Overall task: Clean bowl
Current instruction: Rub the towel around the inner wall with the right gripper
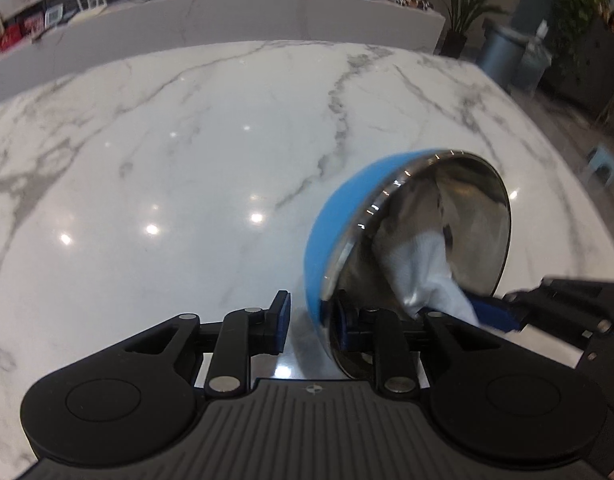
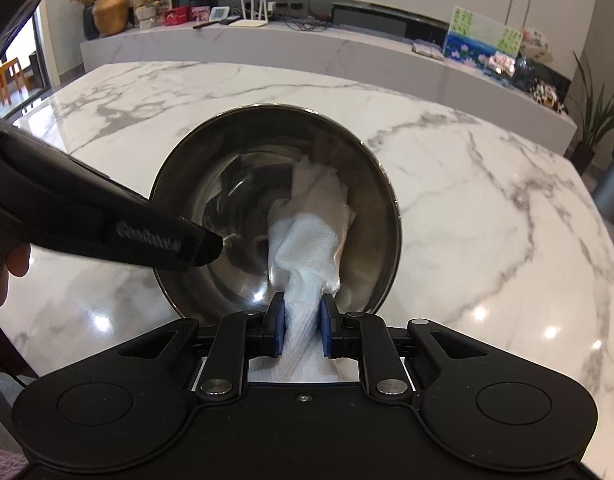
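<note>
The white marble desk [image 2: 487, 200] is shiny. The left gripper [image 1: 309, 320] clamps the rim of the tipped-up bowl [image 2: 227, 184] (blue outside), holding it above the desk. The right gripper [image 2: 303, 332] squeezes a paper towel [image 2: 307, 236] pushed inside the bowl, so I think the wiping is partway done.

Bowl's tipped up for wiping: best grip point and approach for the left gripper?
Take the bowl by its thin rim at the lower edge, coming from below with one finger on the blue outer wall and one inside the steel. The rounded body is too wide to span. The left gripper straddles that rim, leaving the opening free for the right gripper with the paper towel.
</note>
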